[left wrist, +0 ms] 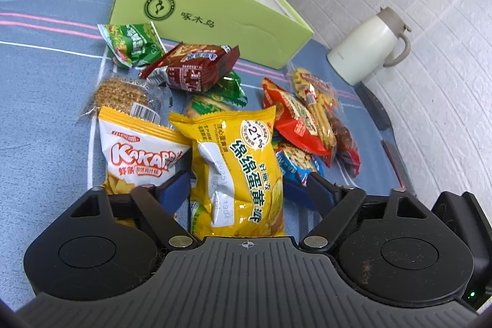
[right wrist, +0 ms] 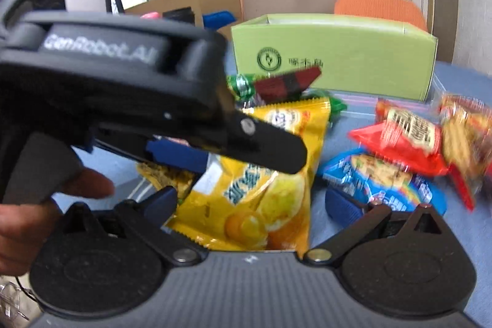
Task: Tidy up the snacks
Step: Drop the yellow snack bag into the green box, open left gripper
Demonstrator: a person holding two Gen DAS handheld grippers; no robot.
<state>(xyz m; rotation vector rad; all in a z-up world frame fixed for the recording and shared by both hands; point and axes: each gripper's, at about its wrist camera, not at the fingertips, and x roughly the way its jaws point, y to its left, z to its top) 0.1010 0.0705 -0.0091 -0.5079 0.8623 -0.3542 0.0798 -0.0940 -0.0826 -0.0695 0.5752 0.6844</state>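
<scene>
Large yellow foil snack packet (left wrist: pixel 236 171), lying on blue-clothed counter (left wrist: pixel 46 82) before open light-green cardboard box (left wrist: pixel 196 11), between spread, non-pressing fingers of left gripper (left wrist: pixel 249 189); right gripper (right wrist: pixel 252 205) likewise spread, holding nothing.

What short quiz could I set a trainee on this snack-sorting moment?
1. In the left wrist view, what stands near the wall, to the right of the green box?
2. Which packet lies between the fingers of the left hand-held gripper? A. the yellow packet; B. the red packet; C. the green packet.
3. True or false: the green box is closed with a lid.

Key: 1. A white jug with a handle. 2. A. 3. False; the right wrist view shows its top open.
</scene>
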